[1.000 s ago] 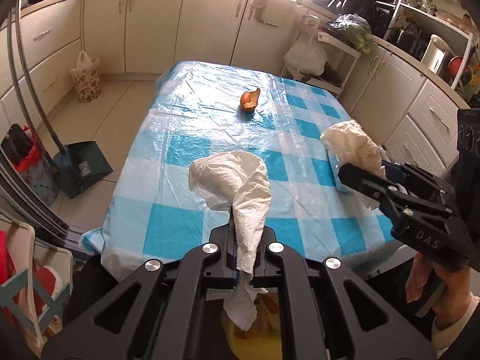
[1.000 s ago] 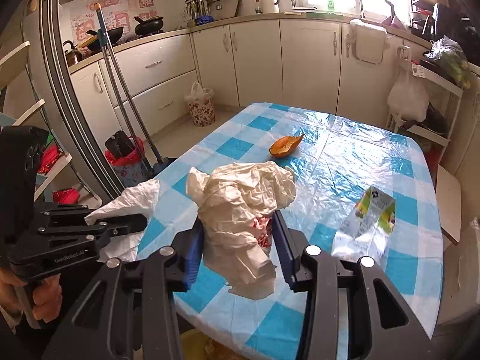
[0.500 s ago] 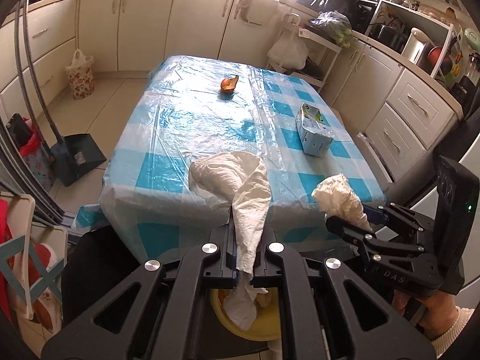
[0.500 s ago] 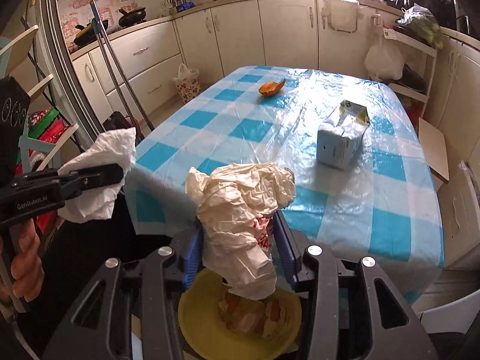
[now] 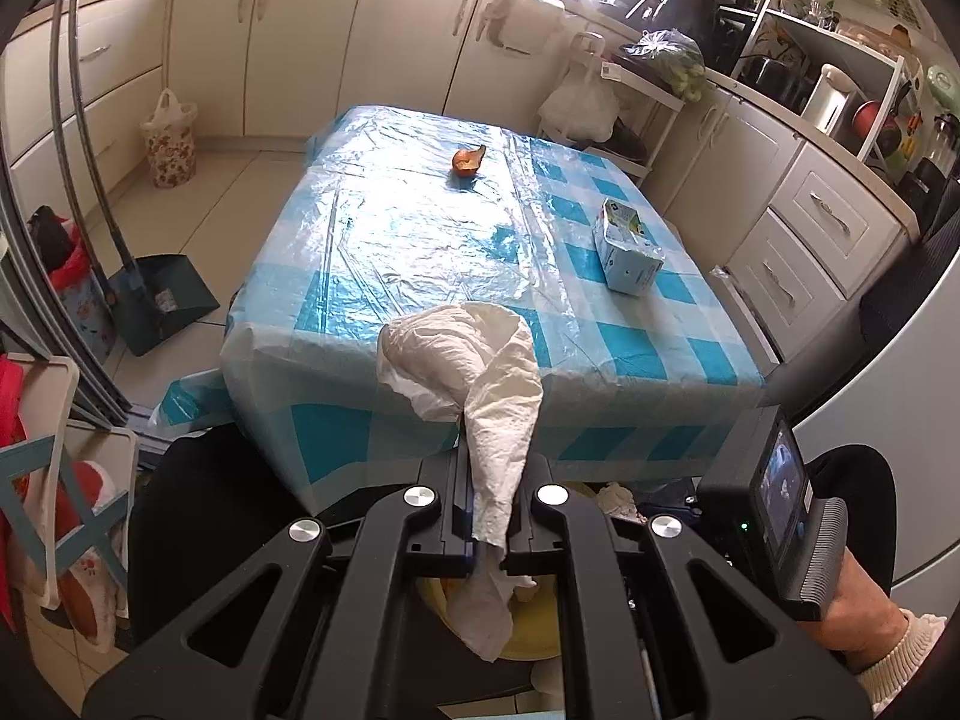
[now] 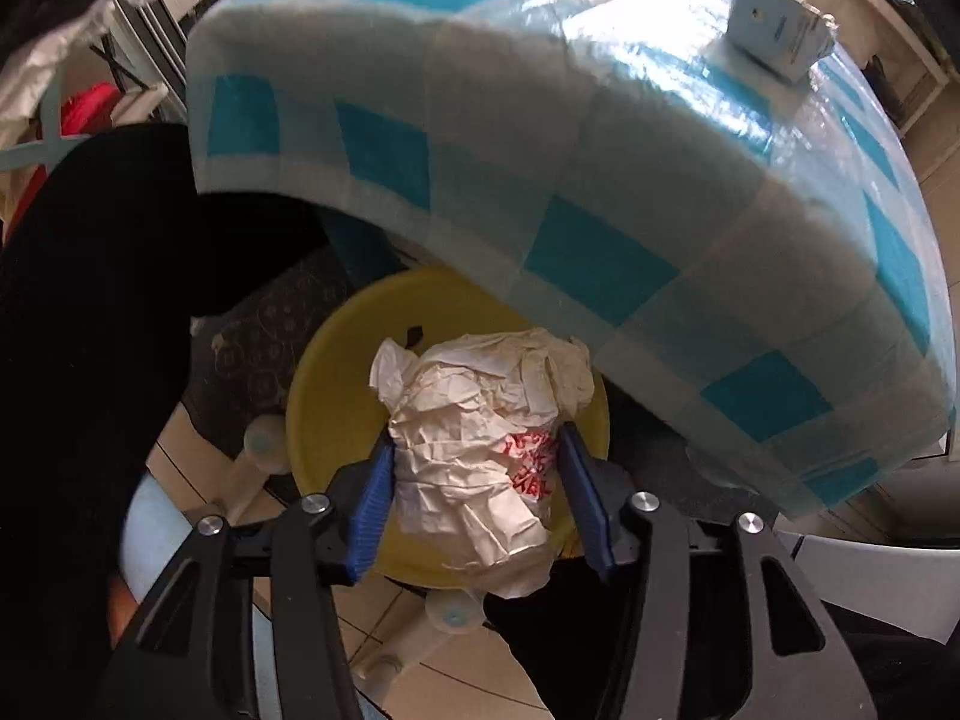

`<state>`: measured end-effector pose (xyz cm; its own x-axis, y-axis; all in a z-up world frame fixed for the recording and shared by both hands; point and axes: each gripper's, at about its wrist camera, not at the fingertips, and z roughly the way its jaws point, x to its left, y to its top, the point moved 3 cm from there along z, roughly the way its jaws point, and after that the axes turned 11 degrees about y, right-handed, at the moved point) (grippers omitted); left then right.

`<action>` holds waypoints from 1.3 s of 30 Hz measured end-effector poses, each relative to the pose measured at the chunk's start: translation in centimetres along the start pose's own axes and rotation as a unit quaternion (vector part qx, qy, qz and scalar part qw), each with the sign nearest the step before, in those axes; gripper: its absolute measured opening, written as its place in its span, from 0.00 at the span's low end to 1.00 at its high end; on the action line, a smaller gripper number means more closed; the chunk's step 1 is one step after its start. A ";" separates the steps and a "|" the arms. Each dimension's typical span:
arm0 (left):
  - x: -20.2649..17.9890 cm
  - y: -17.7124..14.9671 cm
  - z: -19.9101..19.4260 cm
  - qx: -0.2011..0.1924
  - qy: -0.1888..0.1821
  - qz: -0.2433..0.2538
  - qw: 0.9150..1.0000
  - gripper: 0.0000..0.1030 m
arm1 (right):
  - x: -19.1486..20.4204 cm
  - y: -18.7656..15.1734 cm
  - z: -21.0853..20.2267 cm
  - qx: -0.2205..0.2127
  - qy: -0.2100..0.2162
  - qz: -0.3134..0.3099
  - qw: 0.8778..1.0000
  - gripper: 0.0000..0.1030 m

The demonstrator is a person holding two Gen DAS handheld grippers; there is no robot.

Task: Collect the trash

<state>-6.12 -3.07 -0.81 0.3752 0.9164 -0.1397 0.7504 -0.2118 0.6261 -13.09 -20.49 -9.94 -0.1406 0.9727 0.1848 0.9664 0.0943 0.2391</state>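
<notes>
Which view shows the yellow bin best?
The right wrist view: the yellow bin lies open below the crumpled paper. In the left wrist view only a sliver of it shows behind the tongs' frame.

Kitchen surroundings, non-task items.
Blue-checked tablecloth (image 5: 480, 276) under clear plastic; dustpan (image 5: 165, 300) on floor left; floral bag (image 5: 170, 147) by white cabinets (image 5: 300, 48); shelf rack (image 5: 840, 78) right.
</notes>
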 end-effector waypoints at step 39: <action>-7.9 -5.2 2.8 -0.032 0.072 0.093 0.993 0.71 | -6.3 -2.1 -16.2 -0.389 -0.004 0.167 0.906 0.79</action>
<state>-11.46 -10.21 -5.15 0.4190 0.9033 0.0920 0.6378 -0.3648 0.6783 -17.70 -30.30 3.88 0.1369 0.9212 0.3641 0.5095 -0.3807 0.7716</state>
